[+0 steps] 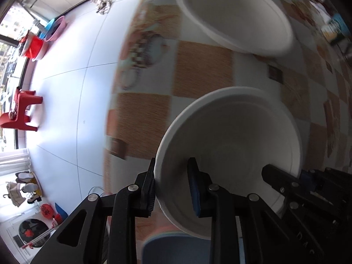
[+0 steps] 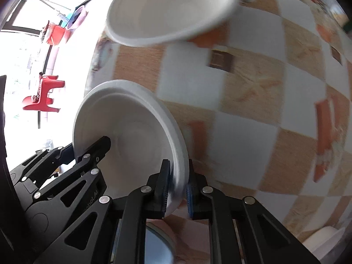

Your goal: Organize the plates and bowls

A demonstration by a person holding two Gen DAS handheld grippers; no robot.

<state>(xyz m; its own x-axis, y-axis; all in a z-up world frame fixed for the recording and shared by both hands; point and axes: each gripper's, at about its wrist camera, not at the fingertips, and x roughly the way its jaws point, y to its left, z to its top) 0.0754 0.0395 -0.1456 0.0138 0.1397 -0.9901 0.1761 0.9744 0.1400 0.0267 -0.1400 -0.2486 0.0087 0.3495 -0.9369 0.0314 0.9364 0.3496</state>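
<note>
Both grippers hold one white bowl (image 1: 231,145) above the checkered table. My left gripper (image 1: 172,187) is shut on its left rim, one finger outside, one inside. My right gripper (image 2: 177,189) is shut on the opposite rim of the same bowl (image 2: 132,132); its black fingers (image 1: 277,178) show at the right in the left wrist view, and the left gripper's fingers (image 2: 96,147) show in the right wrist view. A second white bowl (image 1: 235,15) rests on the table beyond; it also shows in the right wrist view (image 2: 169,8).
The table wears an orange-and-white checkered cloth (image 2: 264,88). A blue-grey plate (image 2: 158,246) lies below the held bowl. A white object (image 2: 325,239) sits at lower right. Off the table's left edge is white tiled floor (image 1: 66,88) with a red stool (image 1: 22,110) and basins (image 1: 52,30).
</note>
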